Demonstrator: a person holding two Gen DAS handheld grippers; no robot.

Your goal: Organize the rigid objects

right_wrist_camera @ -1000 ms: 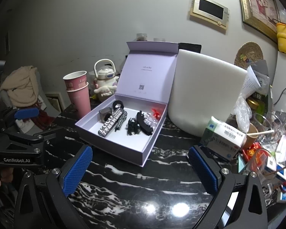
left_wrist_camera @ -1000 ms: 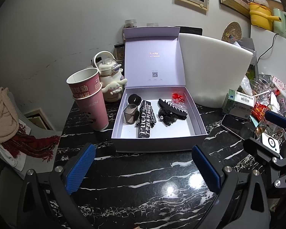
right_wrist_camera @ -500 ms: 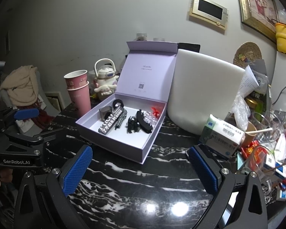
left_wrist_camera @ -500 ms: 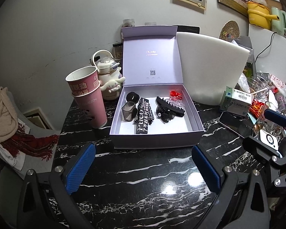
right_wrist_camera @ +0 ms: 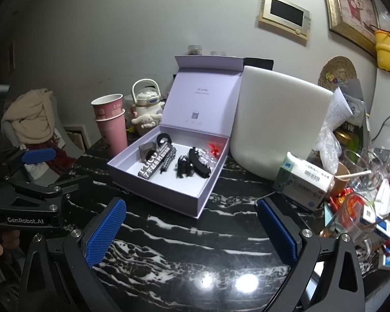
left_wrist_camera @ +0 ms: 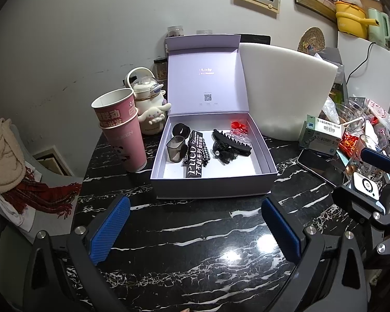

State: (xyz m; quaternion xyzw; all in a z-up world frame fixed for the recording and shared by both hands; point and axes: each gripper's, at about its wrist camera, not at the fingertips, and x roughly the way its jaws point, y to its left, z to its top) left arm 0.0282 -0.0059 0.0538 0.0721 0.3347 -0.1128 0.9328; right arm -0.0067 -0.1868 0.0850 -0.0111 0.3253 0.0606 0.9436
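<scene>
The table (left_wrist_camera: 195, 236) is shiny black stone with white streaks. The purple box (left_wrist_camera: 213, 186) looks like smooth, dull cardboard. The pink cups (left_wrist_camera: 124, 135) are paper. The scarf (left_wrist_camera: 2, 153) is fuzzy cloth. The gripper pads (left_wrist_camera: 109, 230) are bumpy blue, maybe rubber.

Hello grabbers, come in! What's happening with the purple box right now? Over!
Left gripper open, empty. Right gripper open, empty. Purple box lid up, black hair claw and other bits inside. Nothing blocking the box front.
</scene>
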